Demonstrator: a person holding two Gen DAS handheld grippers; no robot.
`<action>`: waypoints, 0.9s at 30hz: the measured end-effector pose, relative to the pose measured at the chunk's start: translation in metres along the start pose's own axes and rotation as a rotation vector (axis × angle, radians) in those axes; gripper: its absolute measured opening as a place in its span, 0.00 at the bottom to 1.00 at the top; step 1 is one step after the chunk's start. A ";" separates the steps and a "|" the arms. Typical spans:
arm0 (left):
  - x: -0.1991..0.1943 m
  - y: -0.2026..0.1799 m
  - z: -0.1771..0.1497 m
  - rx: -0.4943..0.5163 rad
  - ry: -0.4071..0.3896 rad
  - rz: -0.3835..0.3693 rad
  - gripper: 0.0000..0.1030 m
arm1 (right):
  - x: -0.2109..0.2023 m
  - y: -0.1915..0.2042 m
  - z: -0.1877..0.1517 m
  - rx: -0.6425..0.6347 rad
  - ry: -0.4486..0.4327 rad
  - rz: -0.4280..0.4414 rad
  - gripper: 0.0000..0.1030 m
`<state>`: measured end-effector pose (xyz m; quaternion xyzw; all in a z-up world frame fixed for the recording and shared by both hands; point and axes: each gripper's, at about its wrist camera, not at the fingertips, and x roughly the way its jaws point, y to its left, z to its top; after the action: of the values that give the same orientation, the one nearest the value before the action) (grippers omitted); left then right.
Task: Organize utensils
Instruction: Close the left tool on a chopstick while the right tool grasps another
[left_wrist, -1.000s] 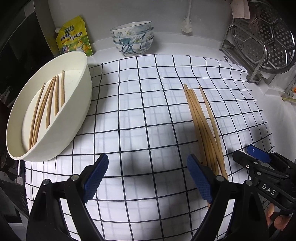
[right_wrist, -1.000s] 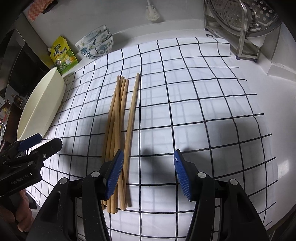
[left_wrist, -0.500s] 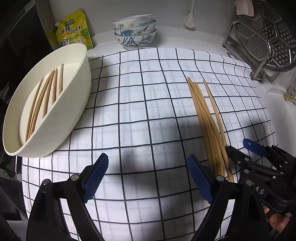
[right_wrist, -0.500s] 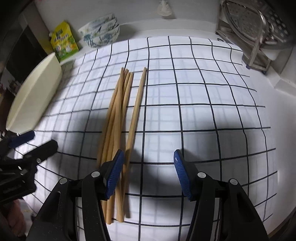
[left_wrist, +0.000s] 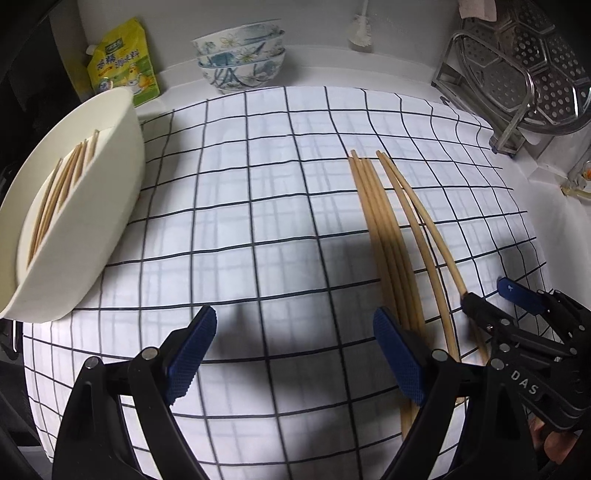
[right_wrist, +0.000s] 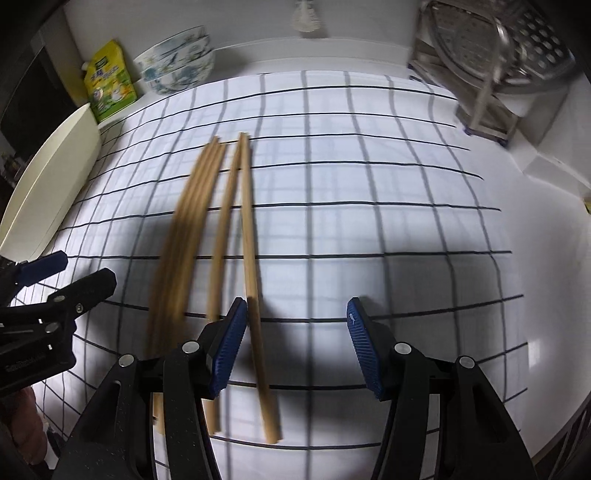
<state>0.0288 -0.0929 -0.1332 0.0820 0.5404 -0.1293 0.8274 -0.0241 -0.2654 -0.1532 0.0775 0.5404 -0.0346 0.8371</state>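
My left gripper (left_wrist: 293, 354) and right gripper (right_wrist: 293, 345) gape over the white black-gridded cloth (left_wrist: 258, 229) (white counter (left_wrist: 554, 236) beyond), one loose wooden chopstick (right_wrist: 253, 288) between the right jaws.

Stacked floral bowls (left_wrist: 242, 55) set at back wall | yellow pouch (left_wrist: 123, 64) stood beside them | steel steamer rack (left_wrist: 517, 77) placed far right | checked cloth (left_wrist: 258, 206) spread over counter
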 end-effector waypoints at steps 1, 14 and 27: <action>0.002 -0.003 0.000 0.005 0.003 -0.003 0.83 | -0.001 -0.004 -0.001 0.007 -0.001 -0.003 0.52; 0.015 -0.023 -0.003 0.059 0.010 0.011 0.83 | -0.006 -0.023 -0.004 0.049 -0.012 0.014 0.52; 0.020 -0.017 -0.007 0.062 0.029 0.053 0.86 | -0.006 -0.019 0.000 0.029 -0.020 0.033 0.52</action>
<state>0.0249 -0.1092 -0.1541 0.1237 0.5456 -0.1230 0.8197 -0.0293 -0.2839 -0.1491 0.0983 0.5301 -0.0294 0.8417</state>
